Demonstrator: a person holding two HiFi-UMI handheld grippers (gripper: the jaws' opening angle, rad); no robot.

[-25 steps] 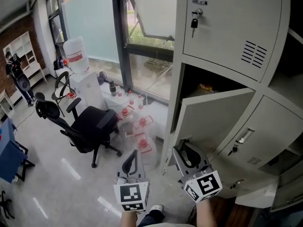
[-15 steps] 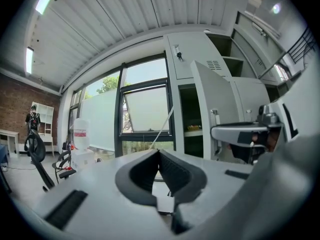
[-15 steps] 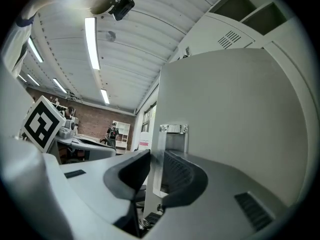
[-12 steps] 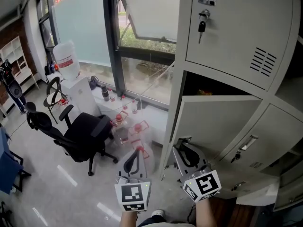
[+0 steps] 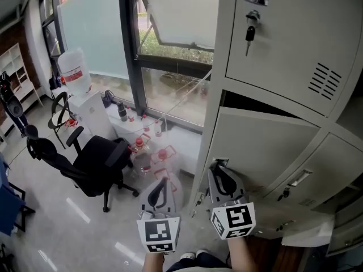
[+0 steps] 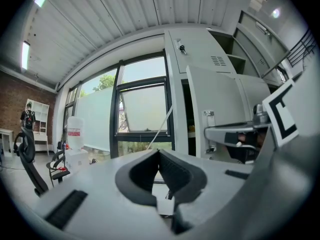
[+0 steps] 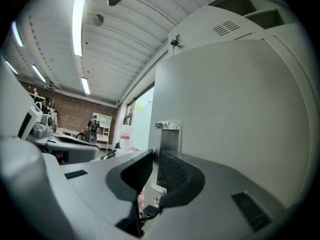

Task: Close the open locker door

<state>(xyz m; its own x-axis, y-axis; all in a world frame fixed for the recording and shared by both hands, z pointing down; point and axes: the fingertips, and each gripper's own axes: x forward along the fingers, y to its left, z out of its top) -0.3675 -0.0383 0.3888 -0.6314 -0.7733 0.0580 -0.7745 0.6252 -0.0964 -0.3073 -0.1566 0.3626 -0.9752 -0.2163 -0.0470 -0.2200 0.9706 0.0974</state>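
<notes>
Lockers (image 5: pixel 283 38) beside window (image 5: pixel 170 16): locker door (image 5: pixel 261 146) ajar, nearly shut. Right hand-held gripper (image 5: pixel 218 171) at its free edge, jaws just been closing, slit left, nothing between. Left hand-held gripper (image 5: pixel 160 183) closed, empty.

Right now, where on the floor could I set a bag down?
The glossy grey floor is bare between the black office chair and the left gripper. Under the dark-framed window it is crowded: clear red-capped bottles beside a white water dispenser.
</notes>
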